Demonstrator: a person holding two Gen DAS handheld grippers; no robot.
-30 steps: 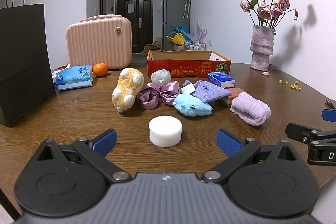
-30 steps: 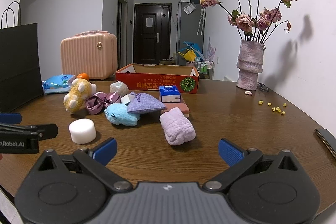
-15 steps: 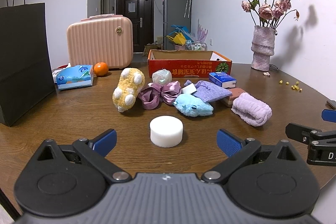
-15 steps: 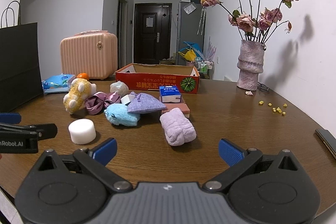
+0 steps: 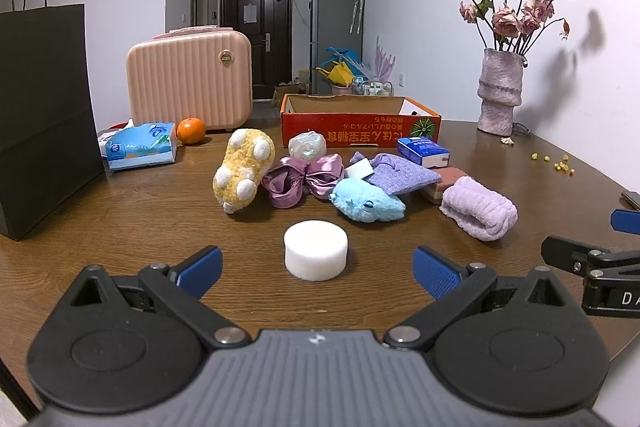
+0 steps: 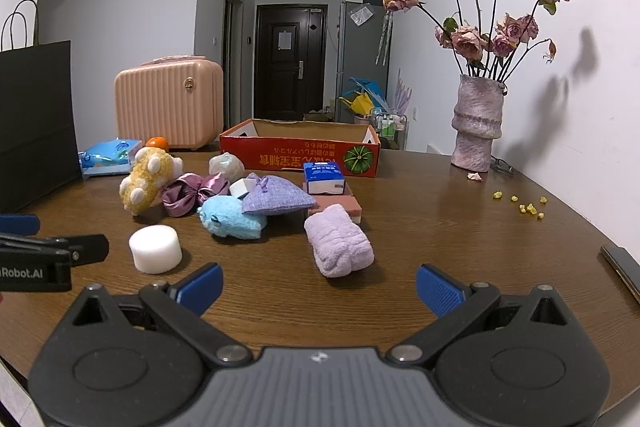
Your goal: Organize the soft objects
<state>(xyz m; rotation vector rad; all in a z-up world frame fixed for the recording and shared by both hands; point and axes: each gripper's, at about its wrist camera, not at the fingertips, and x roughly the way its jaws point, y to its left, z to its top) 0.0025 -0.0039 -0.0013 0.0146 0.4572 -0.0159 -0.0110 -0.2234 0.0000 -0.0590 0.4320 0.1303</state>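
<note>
With both sets of jaws standing apart and empty, lining the left gripper [image 5: 316,267] up on the white foam puck [image 5: 315,249] sitting alone on the desk [image 5: 120,219], centring before squeezing gently; right gripper [image 6: 318,283] hovering near the lilac towel roll [image 6: 339,246].

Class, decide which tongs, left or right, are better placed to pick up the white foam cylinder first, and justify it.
Left. The white foam cylinder sits centred just ahead of the open left tongs; for the open right tongs it lies off to the left side.

Both wrist cameras sat low over the table's [image 5: 120,211] near edge, facing its far edge; both took in the red box [image 5: 360,131] [image 6: 300,151].
</note>
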